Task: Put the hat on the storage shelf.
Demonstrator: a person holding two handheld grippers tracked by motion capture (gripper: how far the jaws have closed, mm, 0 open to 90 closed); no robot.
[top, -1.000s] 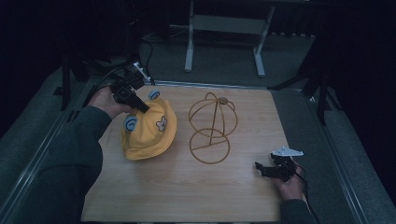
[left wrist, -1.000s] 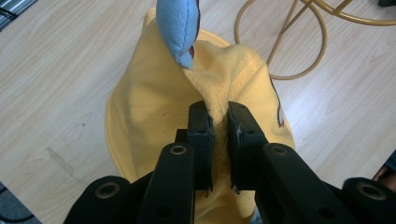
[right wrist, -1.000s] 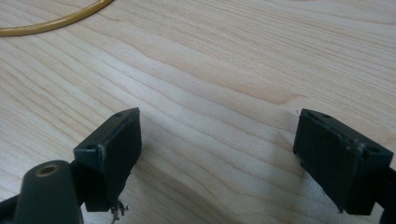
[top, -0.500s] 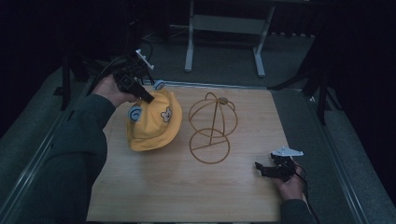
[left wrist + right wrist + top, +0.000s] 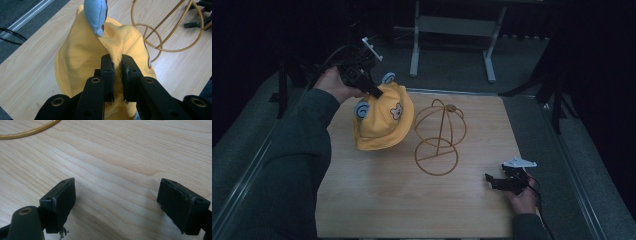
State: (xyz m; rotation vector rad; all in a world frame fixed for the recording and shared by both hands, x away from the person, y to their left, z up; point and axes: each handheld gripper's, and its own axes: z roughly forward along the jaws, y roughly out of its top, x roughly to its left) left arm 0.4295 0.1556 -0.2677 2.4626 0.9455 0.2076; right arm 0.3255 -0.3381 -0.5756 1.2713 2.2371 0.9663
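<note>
A yellow child's hat [image 5: 382, 122] with blue ears and a bear patch hangs lifted over the left of the wooden table [image 5: 377, 200]. My left gripper [image 5: 374, 91] is shut on its top fabric, and the left gripper view shows the yellow hat [image 5: 85, 62] pinched between the jaws under a blue ear [image 5: 95, 13]. A gold wire hat stand [image 5: 439, 135] stands at the table's middle, just right of the hat. My right gripper [image 5: 493, 181] rests open near the front right edge, over bare wood; a piece of the stand's base ring [image 5: 30, 131] lies ahead of it.
A metal frame stand [image 5: 452, 30] is on the dark floor beyond the table. Metal rails run along the table's left side [image 5: 267, 150] and right side. Cables trail from both grippers.
My left gripper has risen and moved back and to the right with the hat, which now hangs higher and nearer the wire stand. The right gripper has stayed in place.
</note>
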